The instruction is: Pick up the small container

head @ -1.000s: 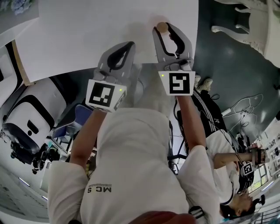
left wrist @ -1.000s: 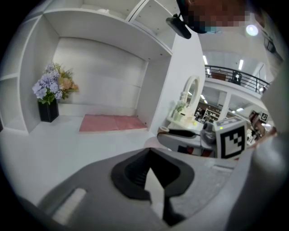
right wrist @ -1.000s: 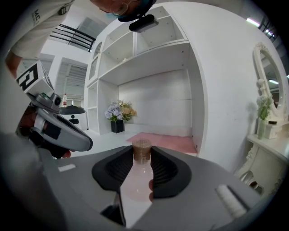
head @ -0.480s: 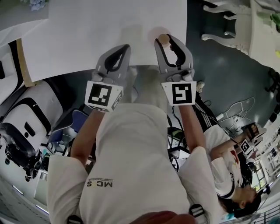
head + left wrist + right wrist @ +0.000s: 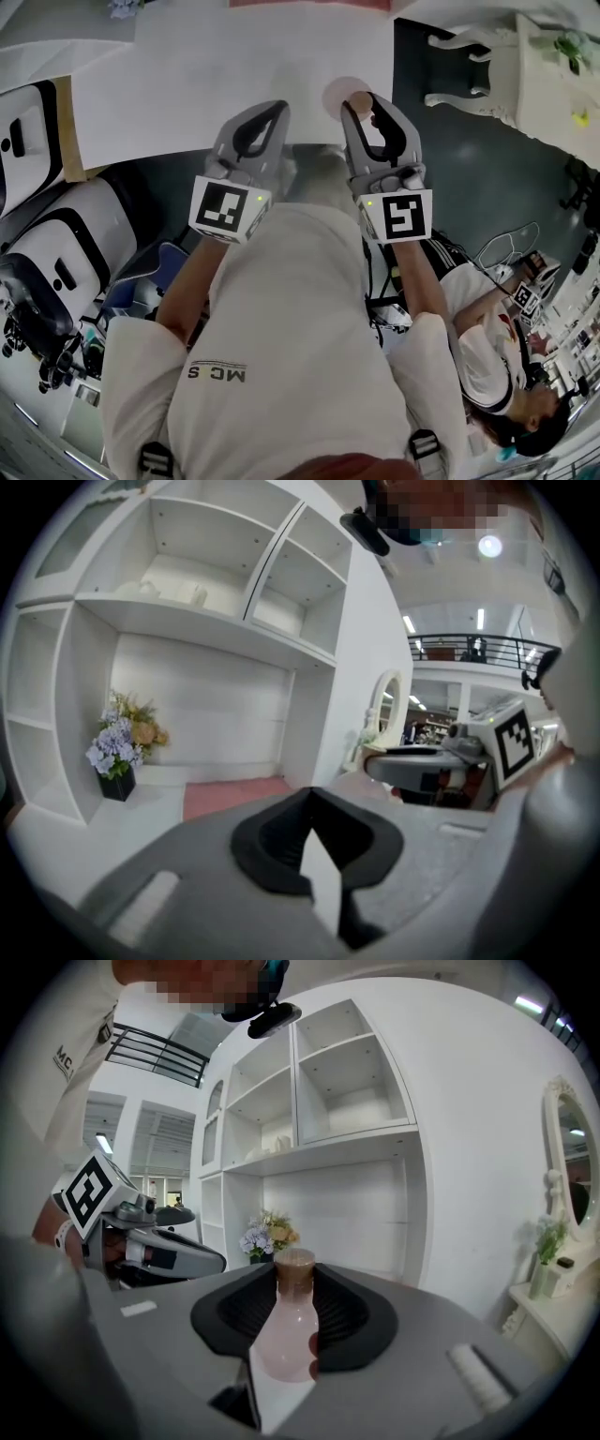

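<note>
Jaws of the right gripper (image 5: 361, 101) clamp the small container (image 5: 291, 1330).
Its pink body sits between the pads, brown cap (image 5: 294, 1262) pointing away, over the near edge of the white table (image 5: 187, 84). The left gripper (image 5: 314, 841) hangs closed, empty, to its left. Grasp looks made; next, I judge, a steady upright lift.

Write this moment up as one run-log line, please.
right hand-held gripper: shut on small pink bottle | left hand-held gripper: shut, empty

right claw (image 5: 366, 99) and held small container (image 5: 289, 1330) drawn back toward table (image 5: 206, 75) edge, now nearly level with left claw (image 5: 278, 108)
</note>
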`<state>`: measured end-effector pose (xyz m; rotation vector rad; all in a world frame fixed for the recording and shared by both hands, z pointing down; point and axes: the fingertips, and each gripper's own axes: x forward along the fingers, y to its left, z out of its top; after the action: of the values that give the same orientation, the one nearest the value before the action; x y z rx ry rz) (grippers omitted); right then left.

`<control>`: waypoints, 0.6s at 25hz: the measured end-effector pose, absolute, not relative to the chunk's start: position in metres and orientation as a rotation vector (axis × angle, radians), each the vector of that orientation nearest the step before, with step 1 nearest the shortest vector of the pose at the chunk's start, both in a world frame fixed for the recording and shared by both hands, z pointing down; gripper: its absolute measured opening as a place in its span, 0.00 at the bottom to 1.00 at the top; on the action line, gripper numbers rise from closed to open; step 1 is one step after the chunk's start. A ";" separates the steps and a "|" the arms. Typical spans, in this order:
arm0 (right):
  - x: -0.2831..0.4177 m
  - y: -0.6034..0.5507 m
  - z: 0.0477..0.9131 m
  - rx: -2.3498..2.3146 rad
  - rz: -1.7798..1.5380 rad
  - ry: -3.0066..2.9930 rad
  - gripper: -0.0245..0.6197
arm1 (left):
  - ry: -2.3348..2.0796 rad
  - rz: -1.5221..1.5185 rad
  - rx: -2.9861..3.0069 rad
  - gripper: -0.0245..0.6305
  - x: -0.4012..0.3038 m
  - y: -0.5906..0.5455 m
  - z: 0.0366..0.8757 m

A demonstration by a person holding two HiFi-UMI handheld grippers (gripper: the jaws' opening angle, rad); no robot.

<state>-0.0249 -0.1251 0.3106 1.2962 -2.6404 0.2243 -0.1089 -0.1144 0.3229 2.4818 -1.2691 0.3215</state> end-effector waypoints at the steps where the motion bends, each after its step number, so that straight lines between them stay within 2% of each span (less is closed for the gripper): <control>1: -0.025 -0.123 0.304 1.291 0.216 -2.641 0.22 | -1.269 0.310 2.488 0.04 -0.109 -0.114 0.316; 15: -0.023 -0.103 0.246 1.389 0.146 -2.631 0.23 | -1.237 0.208 2.596 0.04 -0.115 -0.107 0.253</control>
<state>-0.0225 -0.1033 0.2457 1.3893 -2.6305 0.1465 -0.1155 -0.1068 0.2529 2.5964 -1.2367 0.2085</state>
